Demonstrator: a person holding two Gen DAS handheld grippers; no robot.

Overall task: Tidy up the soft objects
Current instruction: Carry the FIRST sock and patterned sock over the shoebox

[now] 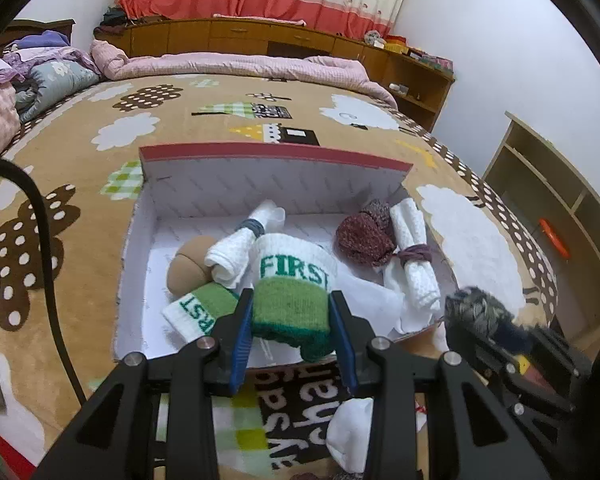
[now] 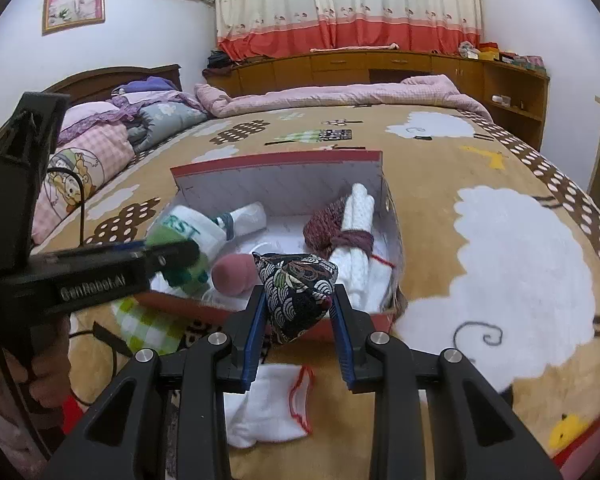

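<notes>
Both pairs of jaws are clamped on something soft: the left gripper point(image 1: 292, 316) squeezes a green and white sock point(image 1: 294, 284) marked FIRST, held above the near edge of the open box point(image 1: 260, 168), and the right gripper point(image 2: 298, 312) pinches a dark patterned pouch point(image 2: 296, 292) just over the same edge. Inside the box lie a matching sock point(image 1: 198, 310), a tan ball point(image 1: 190, 264), rolled white towels point(image 1: 414, 254) and a maroon bundle point(image 1: 364, 236). It sits on a bed with a brown cartoon blanket point(image 1: 100, 184), and a white cloth point(image 2: 268, 404) lies before the box.

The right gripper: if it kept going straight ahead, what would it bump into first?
Probably the white rolled towel tied with purple yarn inside the red-rimmed cardboard box; the right gripper already holds a black patterned pouch. Depth is unclear.
</notes>
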